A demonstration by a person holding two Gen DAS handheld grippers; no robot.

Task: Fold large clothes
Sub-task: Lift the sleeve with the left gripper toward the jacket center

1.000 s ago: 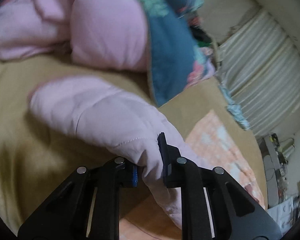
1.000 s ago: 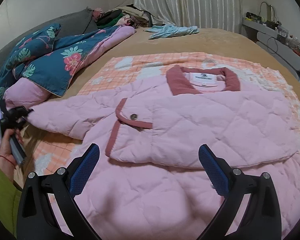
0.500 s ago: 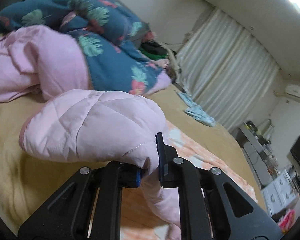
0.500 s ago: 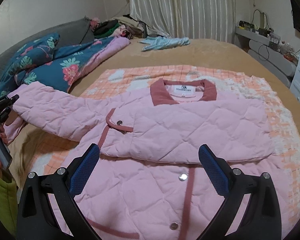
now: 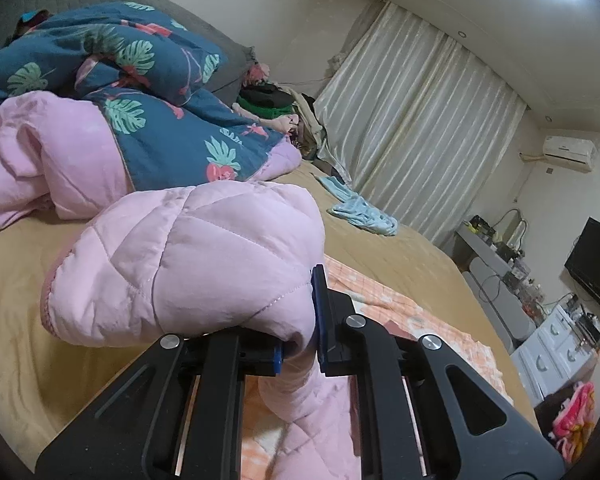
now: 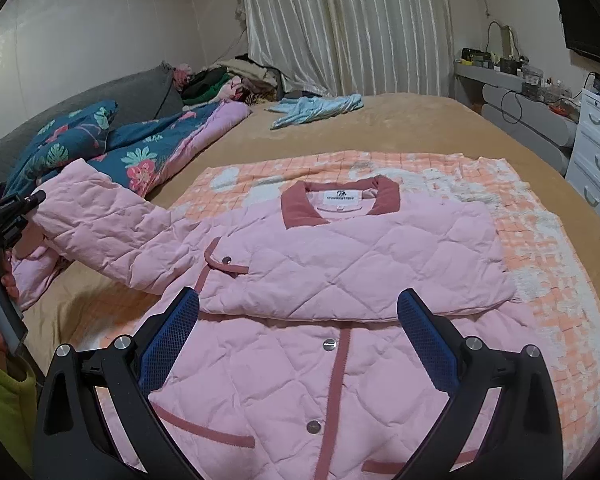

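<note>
Left wrist view: the left gripper (image 5: 298, 344) clamps the pink quilted jacket's sleeve (image 5: 188, 256) at frame centre, raised for folding inward. The right gripper (image 6: 298, 340) hangs open over the pink quilted jacket (image 6: 340, 264), gripping nothing.

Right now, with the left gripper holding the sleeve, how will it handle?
Likely floppy: the sleeve droops either side of the left gripper. Probably light and puffy, given its quilted bulge. Thick padding should resist slipping.

Pleated cream curtains (image 6: 348, 28) hang at twelve o'clock; a white drawer chest (image 6: 596, 152) and black television (image 6: 588, 24) stand at two o'clock.
</note>
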